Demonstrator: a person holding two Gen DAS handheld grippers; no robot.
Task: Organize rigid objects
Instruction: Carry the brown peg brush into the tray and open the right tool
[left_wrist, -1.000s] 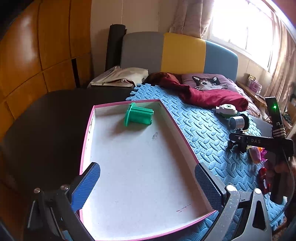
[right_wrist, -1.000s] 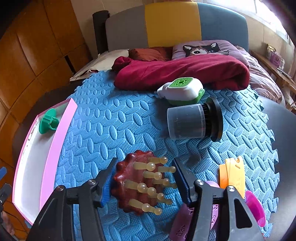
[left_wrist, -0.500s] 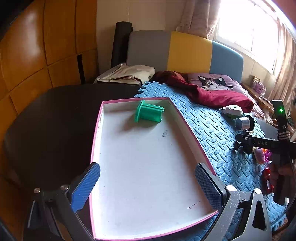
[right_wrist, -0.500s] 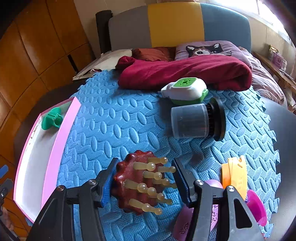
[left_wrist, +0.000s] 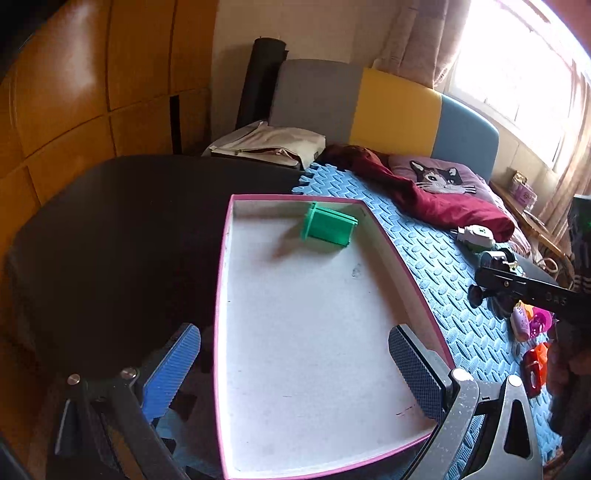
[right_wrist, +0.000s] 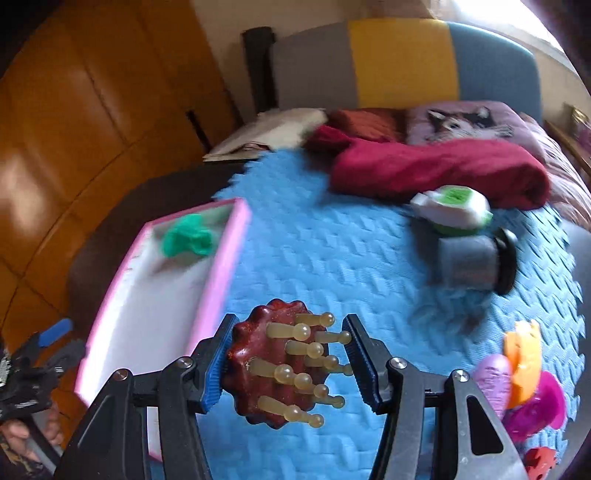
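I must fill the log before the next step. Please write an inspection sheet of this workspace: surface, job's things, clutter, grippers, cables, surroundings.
Surface: blue foam mat on a dark table.
Job's things: pink-rimmed tray holding a green spool; red massage brush; grey jar, white-green gadget and small pink and orange toys on the mat.
Clutter: dark red cloth on the mat's far edge.
Grippers: left gripper open over the tray; right gripper shut on the brush, its fingers at its sides.
Cables: nothing seen.
Surroundings: bed with cat pillow, wooden wall panels, bright window.
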